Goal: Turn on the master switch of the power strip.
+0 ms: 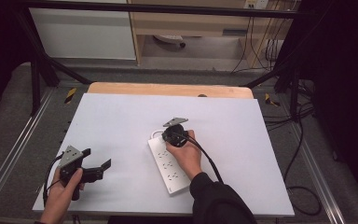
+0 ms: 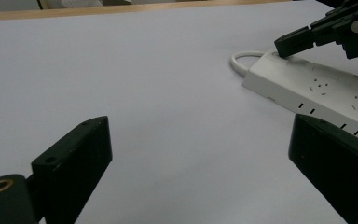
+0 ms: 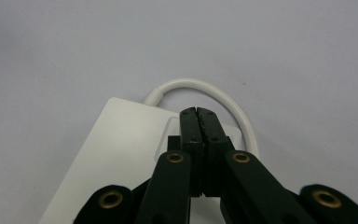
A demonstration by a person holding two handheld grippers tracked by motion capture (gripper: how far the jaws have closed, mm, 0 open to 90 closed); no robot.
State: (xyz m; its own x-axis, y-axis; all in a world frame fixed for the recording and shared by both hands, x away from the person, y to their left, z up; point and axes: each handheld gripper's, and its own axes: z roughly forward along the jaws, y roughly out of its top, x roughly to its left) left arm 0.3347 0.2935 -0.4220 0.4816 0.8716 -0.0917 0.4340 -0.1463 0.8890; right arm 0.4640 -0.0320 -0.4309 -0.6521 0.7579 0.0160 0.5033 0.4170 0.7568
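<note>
White all over, this scene: a pale sheet covers the table [image 1: 121, 121], and lying on it near the middle is the power strip [image 1: 170, 169], a long rigid plastic block, light by the look of it and smooth enough to skate across that surface if nudged sideways. Best purchase would be across its narrow long sides; the flat top offers nothing to pinch. Its cable [image 3: 205, 88] loops out of the far end, springy and limp, a poor handle. The right gripper [image 3: 199, 114] has its jaws pressed together, holding nothing, tips down on the strip's far end, likely on the switch. The left gripper [image 1: 98, 161] waits well apart, jaws spread wide, empty.
</note>
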